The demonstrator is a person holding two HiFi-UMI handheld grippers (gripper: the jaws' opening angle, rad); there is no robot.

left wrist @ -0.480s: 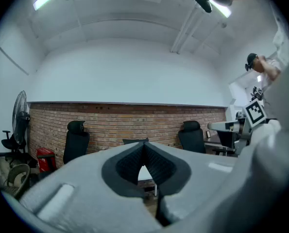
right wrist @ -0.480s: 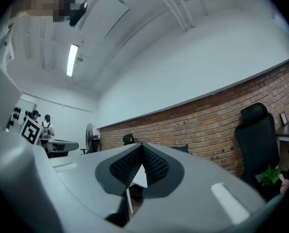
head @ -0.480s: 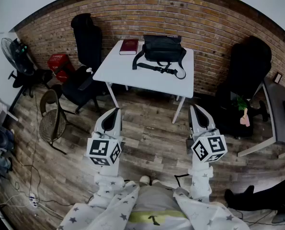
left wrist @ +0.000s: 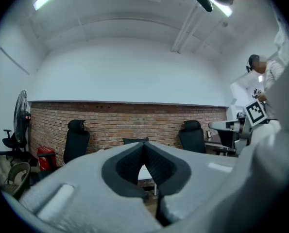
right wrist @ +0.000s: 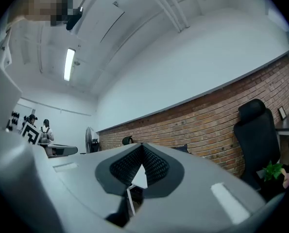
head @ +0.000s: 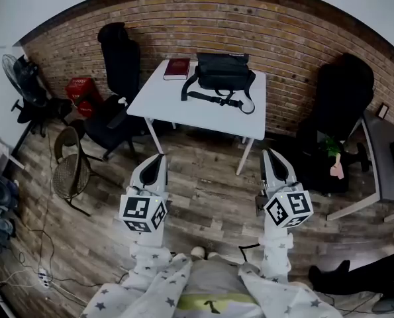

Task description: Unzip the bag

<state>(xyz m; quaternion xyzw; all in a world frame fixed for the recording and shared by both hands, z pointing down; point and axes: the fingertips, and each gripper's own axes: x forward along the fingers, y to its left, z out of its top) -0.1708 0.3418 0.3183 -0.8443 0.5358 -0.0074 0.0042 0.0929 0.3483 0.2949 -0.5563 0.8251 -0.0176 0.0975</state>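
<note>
Black shoulder bag (head: 223, 71) sits at the far side of the white bench (head: 173, 105), well apart from the left claw (head: 157, 158) and right claw (head: 271, 154), both pressed together and empty, probably held ready for the approach.

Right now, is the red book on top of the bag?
No, the book lies flat on the table, left of the bag.
</note>
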